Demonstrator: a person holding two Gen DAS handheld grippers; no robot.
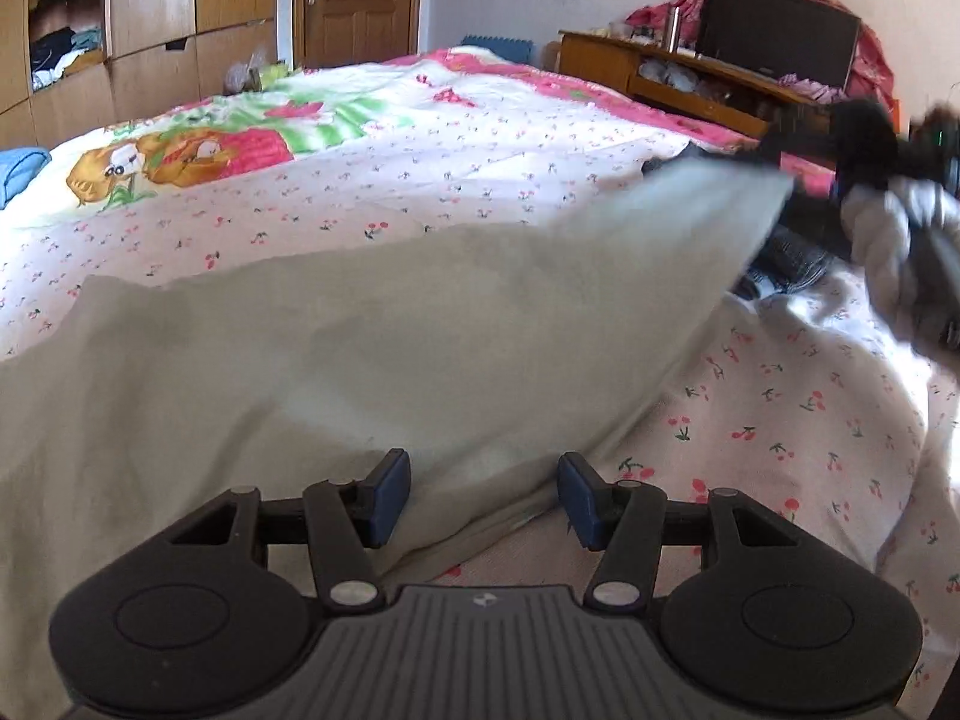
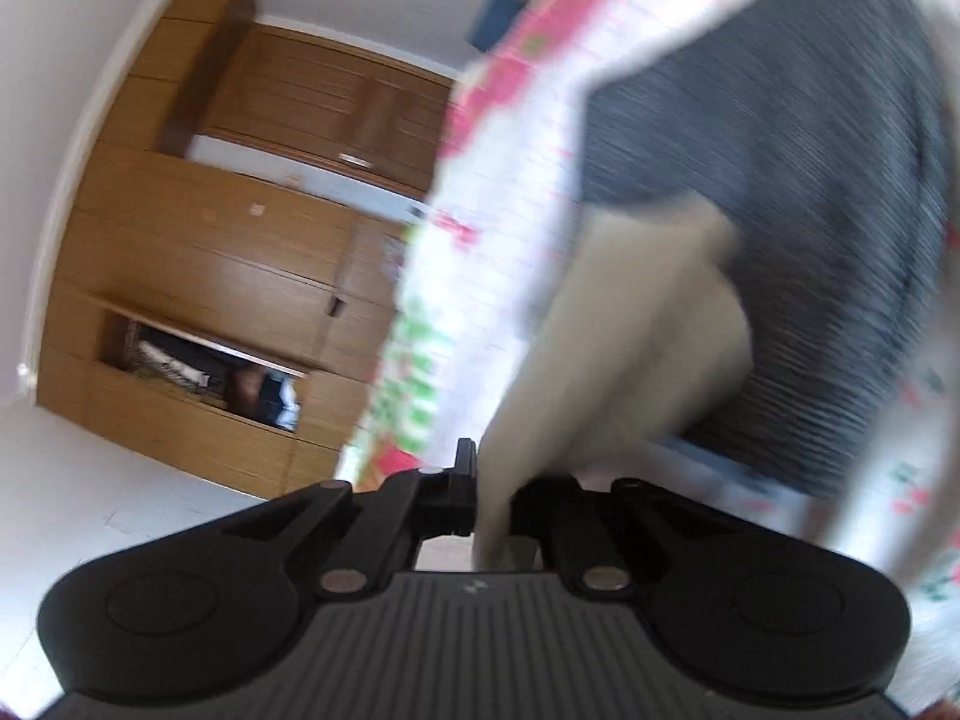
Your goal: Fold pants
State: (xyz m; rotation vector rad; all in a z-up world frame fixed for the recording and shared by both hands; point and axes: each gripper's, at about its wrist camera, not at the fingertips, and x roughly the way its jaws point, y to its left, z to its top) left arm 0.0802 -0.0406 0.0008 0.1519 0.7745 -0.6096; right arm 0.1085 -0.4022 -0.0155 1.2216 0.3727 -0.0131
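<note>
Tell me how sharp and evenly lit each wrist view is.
Left wrist view: mostly sharp; the cream pants and the open left tongs are clear, only the far right tongs smear with motion, and sunlight washes out the bedspread at right. Right wrist view: heavy motion blur streaks the wardrobe and the grey striped garment; fisheye bending in both.

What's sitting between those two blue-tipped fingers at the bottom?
In the left wrist view, the cream pants run between the open left gripper's fingers.

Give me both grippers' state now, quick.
Left gripper: open, holding nothing, over the cream pants.
Right gripper: shut on the cream pants.
</note>
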